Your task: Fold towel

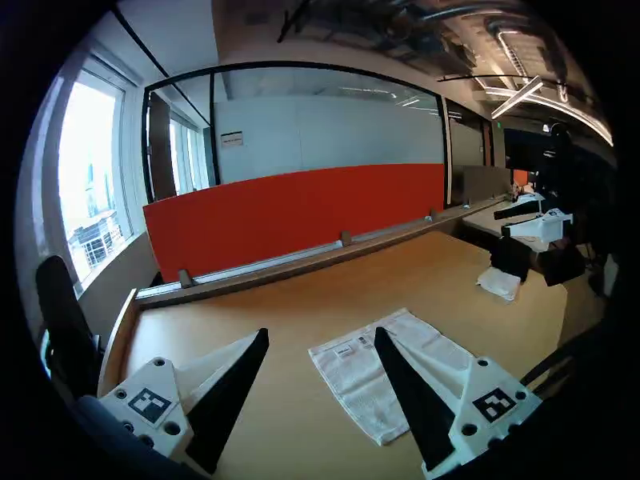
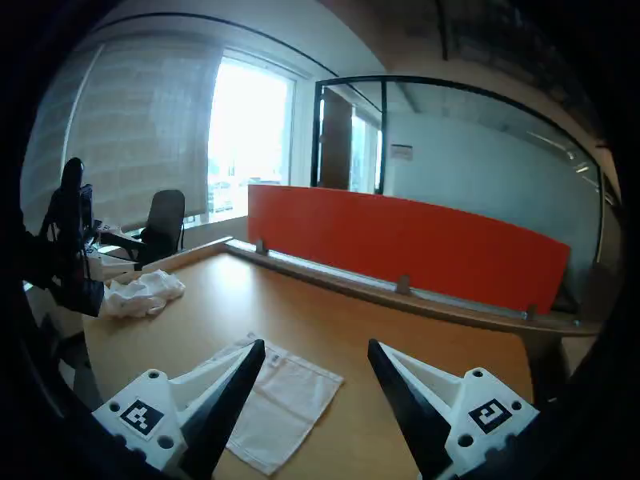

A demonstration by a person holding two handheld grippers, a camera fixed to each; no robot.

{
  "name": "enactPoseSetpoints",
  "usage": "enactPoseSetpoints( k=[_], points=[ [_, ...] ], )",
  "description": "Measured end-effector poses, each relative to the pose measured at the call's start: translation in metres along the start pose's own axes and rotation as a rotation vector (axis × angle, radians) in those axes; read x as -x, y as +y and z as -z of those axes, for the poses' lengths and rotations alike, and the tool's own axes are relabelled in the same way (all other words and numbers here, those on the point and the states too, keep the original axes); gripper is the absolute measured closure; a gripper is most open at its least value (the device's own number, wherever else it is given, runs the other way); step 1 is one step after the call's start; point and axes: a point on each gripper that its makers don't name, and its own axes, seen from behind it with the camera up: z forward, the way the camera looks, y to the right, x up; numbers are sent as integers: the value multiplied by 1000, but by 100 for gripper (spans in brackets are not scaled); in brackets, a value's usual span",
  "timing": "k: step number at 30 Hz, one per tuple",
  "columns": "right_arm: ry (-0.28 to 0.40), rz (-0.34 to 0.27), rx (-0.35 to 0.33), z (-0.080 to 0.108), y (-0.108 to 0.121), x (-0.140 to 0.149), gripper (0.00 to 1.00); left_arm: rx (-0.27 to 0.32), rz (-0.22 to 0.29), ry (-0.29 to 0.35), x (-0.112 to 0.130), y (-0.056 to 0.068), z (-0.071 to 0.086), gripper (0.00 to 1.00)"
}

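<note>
Two empty grippers: left gripper (image 1: 320, 331) and right gripper (image 2: 314, 342), fingers (image 1: 232, 392) spread wide.
The towel (image 1: 356, 384) is laid flat on the surface (image 1: 384, 280) just ahead; a skewed fold is risked if corners are pinched unevenly.

The towel (image 1: 356, 384) (image 2: 288, 400) was white and rectangular, and it lay spread flat on the tan table (image 1: 360, 296) (image 2: 320, 320), near the table's front edge. It sat askew, with its sides at an angle to that edge. Its surface looked smooth, with only faint creases and a fine woven texture, and a narrow hem ran round the border. A small label (image 1: 346, 350) (image 2: 276, 358) lay on its far end, close to one corner. Whether it was one layer or already doubled could not be told.
</note>
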Motion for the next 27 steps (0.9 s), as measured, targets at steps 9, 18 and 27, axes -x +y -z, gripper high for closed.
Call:
enactPoseSetpoints(
  k=[9,18,27],
  points=[
    [-71,14,-33,-8,-7,32,0,45,-12,-43,28,15,-9,2],
    [-137,45,-62,-16,-17,69,0,84,-34,-98,60,30,-18,2],
    [-196,55,-83,-25,-25,111,1,129,-30,-145,94,47,-28,1]
  ],
)
